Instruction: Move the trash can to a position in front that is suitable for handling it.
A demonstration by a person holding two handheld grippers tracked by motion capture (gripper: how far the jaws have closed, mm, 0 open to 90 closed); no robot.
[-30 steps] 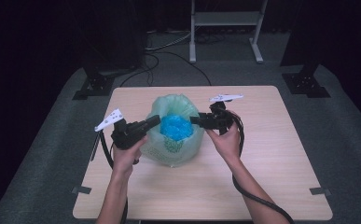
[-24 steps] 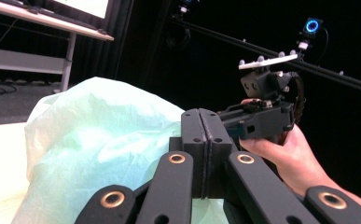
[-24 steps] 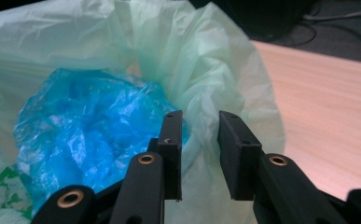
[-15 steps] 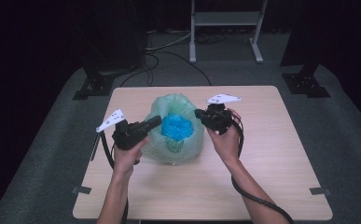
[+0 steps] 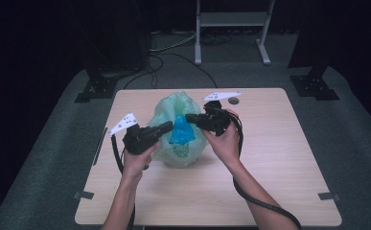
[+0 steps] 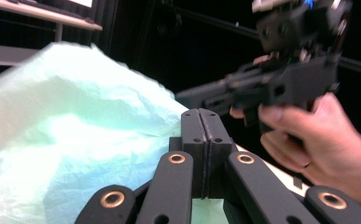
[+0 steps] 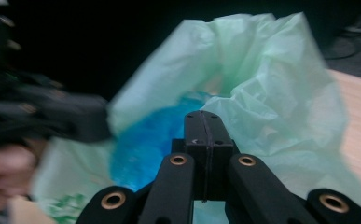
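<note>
Flanking green bag [image 5: 178, 132]: left gripper [image 5: 168, 126] and right gripper [image 5: 191, 117], both jaws together, empty; blue item [image 5: 180, 133] between tips.

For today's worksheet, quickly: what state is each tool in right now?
Left tool: jaws shut together at the green bag; any grip on it cannot be told.
Right tool: jaws shut, over the bag's open mouth; grip cannot be told.
</note>
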